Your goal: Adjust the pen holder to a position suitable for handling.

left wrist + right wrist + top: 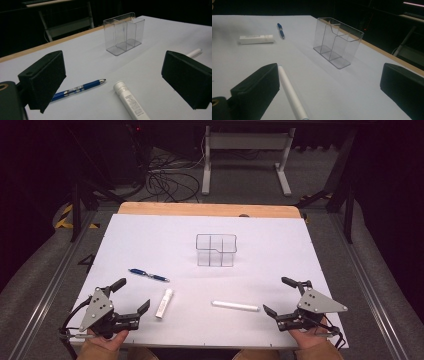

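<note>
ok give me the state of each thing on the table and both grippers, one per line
clear organizer: upright, compartments empty
blue pen: lying flat, untouched
white tube: lying flat, cap on, untouched
white pen: lying flat, untouched
left gripper: open, holding nothing, low at the near edge
right gripper: open, holding nothing, low at the near edge

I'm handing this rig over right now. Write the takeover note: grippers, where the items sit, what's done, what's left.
Left gripper: open, holding nothing, resting at the near left edge of the table.
Right gripper: open, holding nothing, at the near right edge.
Blue pen and white tube lie flat on the white table ahead of the left gripper.
White pen lies flat beside the right gripper's jaws.
Clear organizer stands upright mid-table, compartments empty.
Done: nothing placed.
Left: probably all three items go into the organizer.
</note>
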Motion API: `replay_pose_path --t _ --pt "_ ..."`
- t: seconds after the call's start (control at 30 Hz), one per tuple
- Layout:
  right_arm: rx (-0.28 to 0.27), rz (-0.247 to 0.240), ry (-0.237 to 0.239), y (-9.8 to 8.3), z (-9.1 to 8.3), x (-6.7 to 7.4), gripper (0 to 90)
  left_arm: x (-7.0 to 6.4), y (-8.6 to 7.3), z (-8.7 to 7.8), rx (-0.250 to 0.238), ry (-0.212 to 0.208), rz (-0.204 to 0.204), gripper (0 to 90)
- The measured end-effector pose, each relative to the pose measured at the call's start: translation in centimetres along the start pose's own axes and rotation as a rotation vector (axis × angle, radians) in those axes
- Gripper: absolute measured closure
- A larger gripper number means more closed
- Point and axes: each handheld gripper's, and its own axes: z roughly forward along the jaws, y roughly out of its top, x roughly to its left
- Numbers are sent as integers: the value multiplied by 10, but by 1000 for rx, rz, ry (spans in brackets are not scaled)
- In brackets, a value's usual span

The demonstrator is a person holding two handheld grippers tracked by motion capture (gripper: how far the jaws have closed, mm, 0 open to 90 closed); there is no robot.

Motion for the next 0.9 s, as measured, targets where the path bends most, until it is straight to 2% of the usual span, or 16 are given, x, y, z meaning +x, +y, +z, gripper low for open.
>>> replay_pose_path --t 0.3,0.33,0.6,0.77,0.9 --pt "6 3 6 2 2 1 40 1 0 -1 1 13 5 61" --pt "19 4 -1 3 3 1 43 1 0 -1 2 13 8 61" --pt "26 37 15 13 8 -5 55 0 0 -1 7 16 16 61" --pt "42 13 27 22 17 -7 55 -1 0 -1 7 19 19 62" --pt "34 9 44 29 24 -8 55 -1 -1 0 10 19 18 62"
